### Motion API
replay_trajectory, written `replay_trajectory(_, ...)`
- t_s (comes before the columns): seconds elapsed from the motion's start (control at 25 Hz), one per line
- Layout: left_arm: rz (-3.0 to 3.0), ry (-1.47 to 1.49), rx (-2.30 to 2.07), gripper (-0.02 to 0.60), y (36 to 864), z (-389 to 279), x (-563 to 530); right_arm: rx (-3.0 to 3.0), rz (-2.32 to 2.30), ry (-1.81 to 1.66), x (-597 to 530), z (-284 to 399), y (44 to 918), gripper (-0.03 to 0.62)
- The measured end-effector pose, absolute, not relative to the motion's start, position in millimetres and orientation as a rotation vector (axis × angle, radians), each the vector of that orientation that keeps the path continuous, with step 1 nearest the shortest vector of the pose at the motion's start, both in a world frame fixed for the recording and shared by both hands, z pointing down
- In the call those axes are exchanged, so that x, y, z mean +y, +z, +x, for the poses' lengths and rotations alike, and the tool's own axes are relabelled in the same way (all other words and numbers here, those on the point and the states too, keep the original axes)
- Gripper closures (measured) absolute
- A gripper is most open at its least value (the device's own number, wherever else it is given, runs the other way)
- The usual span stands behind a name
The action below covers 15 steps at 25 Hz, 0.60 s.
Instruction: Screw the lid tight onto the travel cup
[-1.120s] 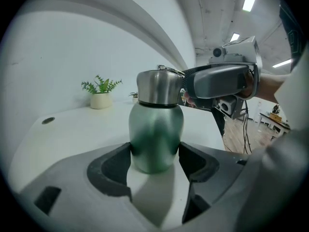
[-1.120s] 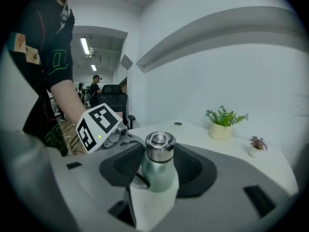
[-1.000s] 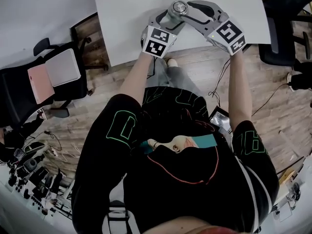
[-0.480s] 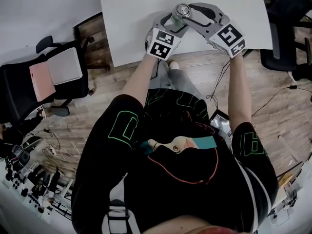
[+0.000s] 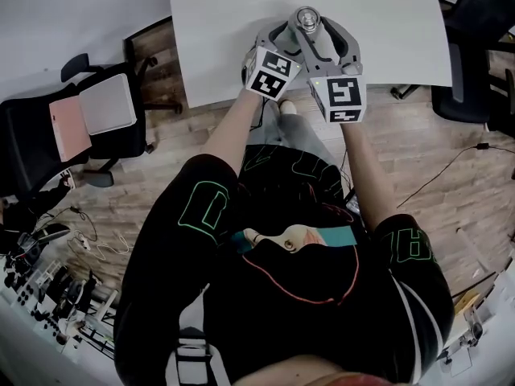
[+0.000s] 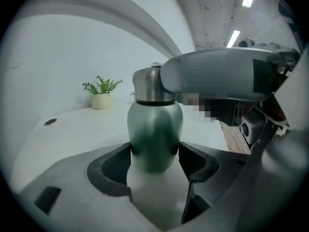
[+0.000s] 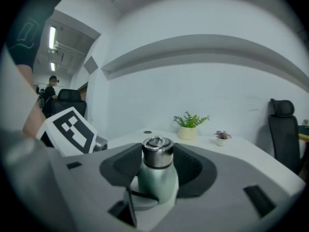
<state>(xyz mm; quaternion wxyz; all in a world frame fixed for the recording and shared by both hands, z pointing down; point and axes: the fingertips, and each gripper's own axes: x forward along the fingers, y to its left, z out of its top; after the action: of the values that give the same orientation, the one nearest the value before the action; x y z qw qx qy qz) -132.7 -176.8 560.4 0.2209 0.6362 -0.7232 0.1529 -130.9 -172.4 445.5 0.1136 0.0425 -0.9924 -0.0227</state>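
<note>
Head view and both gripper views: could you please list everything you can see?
cup: one, green, upright on the table
lid: one, steel, on the cup
table: one, white, under the cup
plants: two, green and purplish, potted, far side of table
chairs: two, black, either side of the table
floor: one, brown wood, below the table
left gripper: one, grey, shut on the cup body
right gripper: one, grey, shut on the lid
</note>
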Motion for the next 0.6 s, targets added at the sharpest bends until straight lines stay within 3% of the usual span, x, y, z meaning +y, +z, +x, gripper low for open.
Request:
replay_trajectory(0.24,1.757,0.414,-1.996,0.262,559.8,-132.3,-177.6,-2.886,0.267,-0.021,-172.4,-132.6,445.2,0.384)
replay_trajectory(0.6,1.762,0.427,-1.988,0.262,560.7,-133.2,-174.7,-2.879,-0.153,-0.019,-168.7,-124.8,447.2,0.349)
